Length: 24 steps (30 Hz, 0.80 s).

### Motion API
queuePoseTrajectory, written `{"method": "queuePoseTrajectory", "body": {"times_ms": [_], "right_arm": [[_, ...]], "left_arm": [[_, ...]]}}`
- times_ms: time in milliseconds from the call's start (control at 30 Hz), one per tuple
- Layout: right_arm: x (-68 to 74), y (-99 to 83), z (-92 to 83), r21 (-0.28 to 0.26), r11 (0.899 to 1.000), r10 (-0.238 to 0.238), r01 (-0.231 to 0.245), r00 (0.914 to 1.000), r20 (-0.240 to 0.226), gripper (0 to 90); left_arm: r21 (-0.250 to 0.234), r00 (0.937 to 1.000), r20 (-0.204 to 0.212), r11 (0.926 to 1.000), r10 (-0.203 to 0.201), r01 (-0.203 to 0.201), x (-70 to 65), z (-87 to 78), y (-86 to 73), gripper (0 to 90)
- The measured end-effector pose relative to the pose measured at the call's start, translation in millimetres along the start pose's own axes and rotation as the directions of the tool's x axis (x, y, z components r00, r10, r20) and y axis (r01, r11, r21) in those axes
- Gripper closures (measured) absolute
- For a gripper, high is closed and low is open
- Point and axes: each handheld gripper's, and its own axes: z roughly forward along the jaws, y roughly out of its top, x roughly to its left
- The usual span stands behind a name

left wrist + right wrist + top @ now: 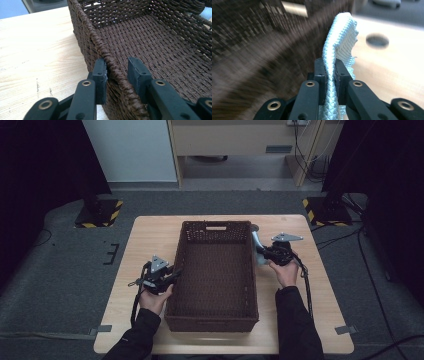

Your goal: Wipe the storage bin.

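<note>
High view: bare-bottomed brown basket (215,270)

A dark brown woven basket (160,47), rough and rope-like, is sitting on a pale matt wooden table (37,50); matt black plastic jaws are pinching a light-blue ribbed cloth (339,42) at frame centre.

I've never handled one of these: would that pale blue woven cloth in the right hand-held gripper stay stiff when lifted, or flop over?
Probably floppy: the pale blue cloth bends over at its top above the right hand-held gripper, and its edge looks frayed. It seems light, since a pinch on one fold holds it up. The textured weave likely resists slipping, though the blurred wicker basket beside it could snag it.
</note>
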Motion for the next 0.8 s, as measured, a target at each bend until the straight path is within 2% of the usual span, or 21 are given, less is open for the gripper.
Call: {"method": "queuePoseTrajectory", "body": {"times_ms": [100, 167, 233, 300, 400, 467, 567, 667, 733, 800], "right_arm": [[5.8, 10.4, -10.8, -0.063, 0.998, -0.012, 0.010, 0.9994, -0.031, 83.9], [10.2, 11.5, -11.4, -0.054, 0.998, -0.034, 0.032, 0.9986, -0.040, 83.9], [11.5, 7.2, -7.2, -0.029, 0.999, -0.041, 0.040, 0.9984, -0.040, 84.0], [9.9, 0.1, -0.2, 0.022, 0.999, -0.037, 0.038, 0.9988, -0.031, 84.0], [7.0, -16.5, 11.5, 0.095, 0.995, -0.019, 0.019, 0.9998, -0.009, 83.9], [5.3, -25.2, 16.8, 0.134, 0.991, -0.007, 0.007, 1.0000, 0.002, 84.0], [6.4, -32.8, 20.7, 0.167, 0.986, 0.000, 0.000, 1.0000, 0.002, 83.9], [9.6, -21.2, 10.4, 0.134, 0.991, -0.014, 0.014, 0.9999, -0.004, 83.9], [10.5, -7.6, -2.9, 0.060, 0.998, -0.017, 0.018, 0.9998, -0.014, 83.9], [12.7, 4.8, -15.6, -0.009, 1.000, -0.022, 0.022, 0.9993, -0.031, 83.9]], "left_arm": [[-0.005, 1.0000, 0.002, 1.0000, -0.004, 0.004, 0.7, 0.6, -0.1, 67.9], [-0.002, 1.0000, 0.003, 1.0000, 0.001, -0.001, 0.8, 0.2, -0.2, 67.7], [-0.004, 0.9999, 0.010, 1.0000, -0.008, 0.008, 1.7, 0.3, -0.4, 66.9], [-0.006, 0.9997, 0.011, 0.9998, -0.020, 0.020, 2.4, 0.1, -0.7, 64.4], [-0.007, 0.9999, -0.003, 0.9999, -0.012, 0.012, 2.7, -1.8, -0.5, 57.0], [-0.026, 0.9999, 0.008, 0.9996, -0.013, 0.013, 3.1, -4.3, -0.1, 52.8], [-0.035, 1.0000, 0.002, 0.9994, 0.006, -0.006, 0.3, -10.5, 0.1, 48.7], [-0.030, 0.9986, -0.008, 0.9981, 0.053, -0.053, -5.9, -16.2, -2.9, 49.1], [-0.022, 0.9980, -0.014, 0.9978, 0.061, -0.062, -7.7, -18.0, -5.1, 50.6], [-0.015, 0.9986, -0.007, 0.9985, 0.053, -0.053, -6.8, -17.3, -6.6, 50.9]]}}
